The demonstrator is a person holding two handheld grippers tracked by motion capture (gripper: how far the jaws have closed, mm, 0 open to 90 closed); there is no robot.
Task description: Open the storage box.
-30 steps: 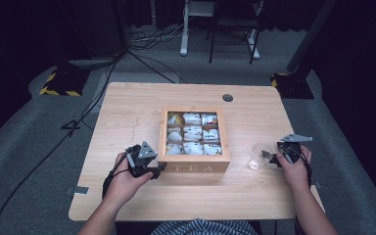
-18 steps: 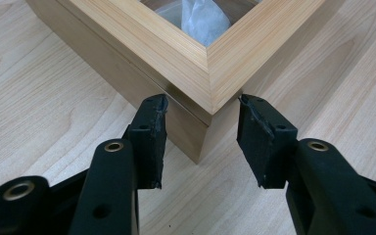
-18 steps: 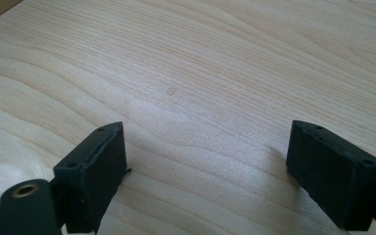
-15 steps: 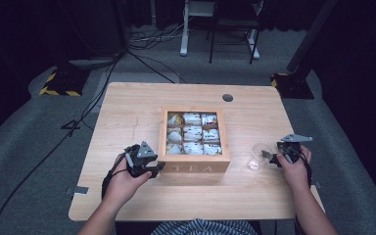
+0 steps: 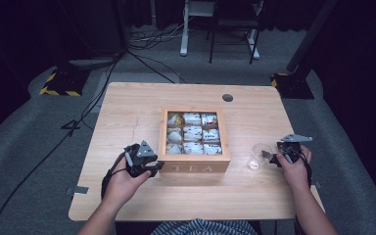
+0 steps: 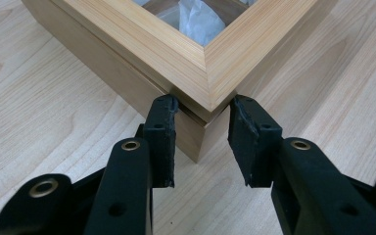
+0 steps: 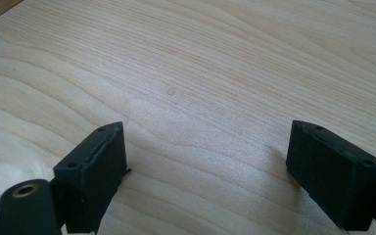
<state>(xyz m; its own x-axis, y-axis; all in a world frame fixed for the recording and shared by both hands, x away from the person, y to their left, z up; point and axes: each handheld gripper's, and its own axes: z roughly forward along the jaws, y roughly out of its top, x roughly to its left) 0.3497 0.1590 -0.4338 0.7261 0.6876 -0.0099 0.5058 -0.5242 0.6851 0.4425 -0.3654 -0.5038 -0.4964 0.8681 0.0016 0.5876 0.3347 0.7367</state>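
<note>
We have the left gripper [image 5: 152,165] set against the near left corner of the wooden tea box [image 5: 194,167], which sits at the middle of the table [image 5: 127,107], its long front face, lettered TEA, running left to right along the near side; in the left gripper view the two black pads stand one on each face of that corner [image 6: 203,105], just at the seam where the windowed lid meets the body, and the jaws have just been closing, so we read them as pressed on the corner of the box, as tight as that corner lets them come. The relation that matters for what comes next, as we judge it, is this: the box lies to the right of and just beyond the left gripper, touching it, so any lift of the lid or steadying of the box starts from that near left corner, and the lid would swing up and away toward the far side; our left hand [image 5: 125,183] is plainly the nearer one. The right gripper [image 5: 275,157] rests well off to the right of the box, near the right edge, beside a small clear glass [image 5: 258,157] that stands between it and the box; in the right gripper view its jaws stand wide apart with nothing but bare table [image 7: 215,73] between them. Inside the box we see the compartments filled with pale tea bags [image 5: 193,133]; whether the lid has begun to part from the body we cannot tell.
</note>
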